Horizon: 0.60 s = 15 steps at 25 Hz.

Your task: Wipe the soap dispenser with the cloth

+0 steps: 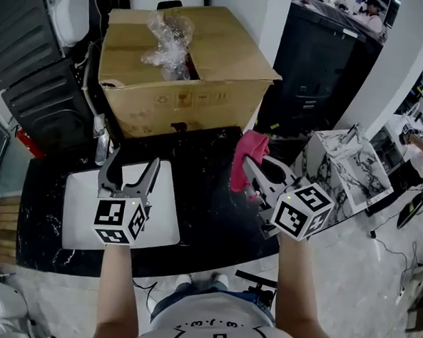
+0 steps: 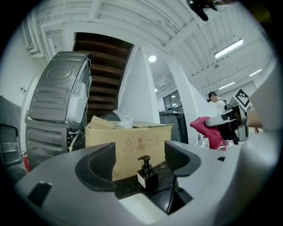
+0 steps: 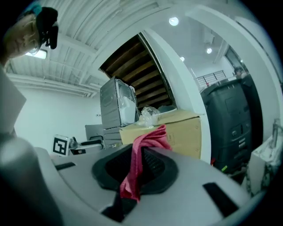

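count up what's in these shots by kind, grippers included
grippers: 2 (left gripper open, right gripper shut on the cloth)
cloth, pink: 1
soap dispenser: 1
cardboard box: 1
white tray: 1
marbled box: 1
total: 7
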Motion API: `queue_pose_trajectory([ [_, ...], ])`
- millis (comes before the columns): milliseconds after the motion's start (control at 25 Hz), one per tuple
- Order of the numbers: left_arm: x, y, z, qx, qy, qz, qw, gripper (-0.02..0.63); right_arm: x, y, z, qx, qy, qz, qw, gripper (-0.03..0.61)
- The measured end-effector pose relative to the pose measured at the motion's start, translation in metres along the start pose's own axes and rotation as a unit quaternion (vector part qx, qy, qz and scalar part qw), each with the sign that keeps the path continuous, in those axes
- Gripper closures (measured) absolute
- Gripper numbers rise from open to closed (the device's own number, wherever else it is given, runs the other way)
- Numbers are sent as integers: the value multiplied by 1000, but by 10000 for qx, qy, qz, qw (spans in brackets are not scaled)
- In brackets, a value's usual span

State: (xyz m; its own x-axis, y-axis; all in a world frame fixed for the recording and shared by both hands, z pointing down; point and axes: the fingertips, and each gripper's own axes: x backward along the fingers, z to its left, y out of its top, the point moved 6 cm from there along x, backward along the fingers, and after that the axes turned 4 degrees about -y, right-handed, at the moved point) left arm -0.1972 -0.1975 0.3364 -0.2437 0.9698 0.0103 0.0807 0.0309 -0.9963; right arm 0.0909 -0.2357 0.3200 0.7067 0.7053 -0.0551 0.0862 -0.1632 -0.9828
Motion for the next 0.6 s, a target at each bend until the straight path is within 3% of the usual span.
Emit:
queue_pose_trajectory([
  [80, 9, 8, -4, -120, 145, -142, 9997, 272, 5, 4, 8, 523, -118, -132, 9985, 528],
  [160, 21, 17, -3, -122, 385, -329, 9986, 601, 10, 7, 16, 987, -215, -261, 9945, 528],
  [320, 34, 30, -5, -56, 299, -557, 9980, 601, 15, 12, 28, 1435, -349, -502, 9878, 528],
  [600, 41, 33, -9, -68, 266, -633, 9976, 601, 19, 8, 40, 1595, -506, -592, 9841, 528],
])
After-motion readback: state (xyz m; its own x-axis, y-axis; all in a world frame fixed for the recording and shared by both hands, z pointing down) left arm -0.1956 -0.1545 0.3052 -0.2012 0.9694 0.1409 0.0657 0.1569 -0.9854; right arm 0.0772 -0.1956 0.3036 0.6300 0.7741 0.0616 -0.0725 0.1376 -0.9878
